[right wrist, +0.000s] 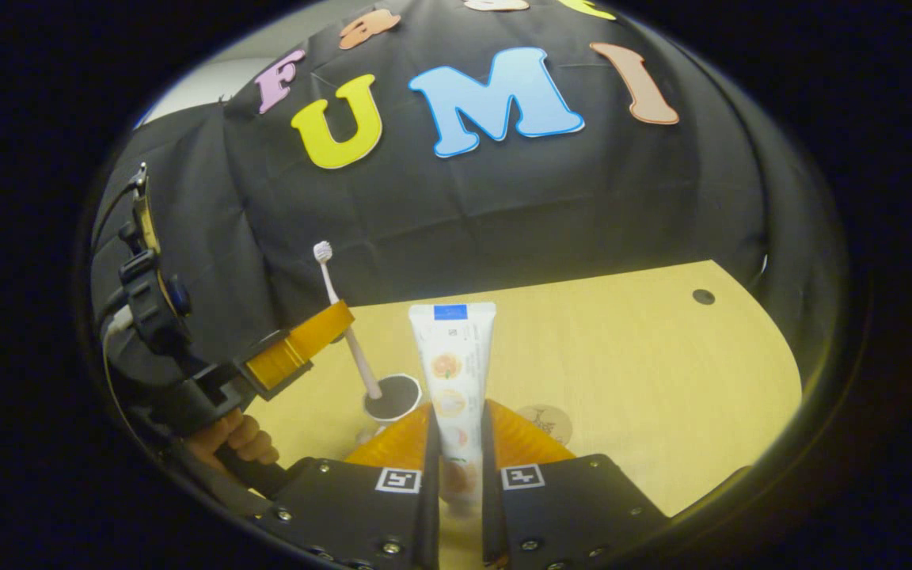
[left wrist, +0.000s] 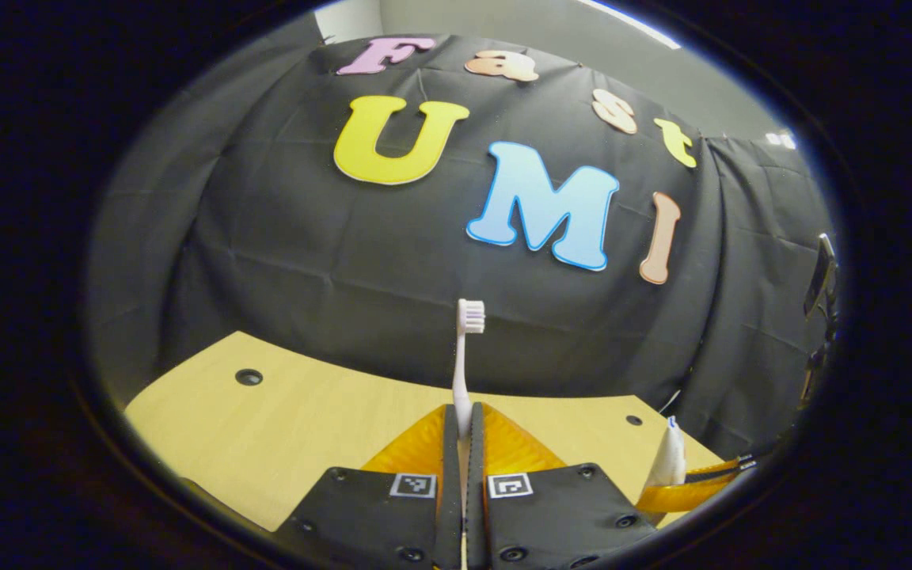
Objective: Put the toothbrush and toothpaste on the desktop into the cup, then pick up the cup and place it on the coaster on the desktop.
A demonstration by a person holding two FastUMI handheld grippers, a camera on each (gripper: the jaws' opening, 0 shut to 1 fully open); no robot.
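Observation:
A pale pink toothbrush [left wrist: 462, 372] stands upright, bristles on top, with my left gripper [left wrist: 464, 419] shut on its handle. In the right gripper view the same toothbrush [right wrist: 341, 317] hangs from the left gripper [right wrist: 317, 336], and its lower end reaches the dark mouth of the white-rimmed cup [right wrist: 393, 398]. My right gripper [right wrist: 456, 416] is shut on a white toothpaste tube [right wrist: 453, 364], which points up and away over the desk. A round brownish coaster [right wrist: 549, 423] lies just right of the cup. The tube [left wrist: 668, 461] also shows at the lower right of the left gripper view.
The light wooden desktop [right wrist: 622, 372] has a cable hole [right wrist: 703, 297] at its far right and another hole [left wrist: 248, 377] on the far left side. The black cloth wall closes off the back. A hand [right wrist: 234, 439] holds the left gripper's grip.

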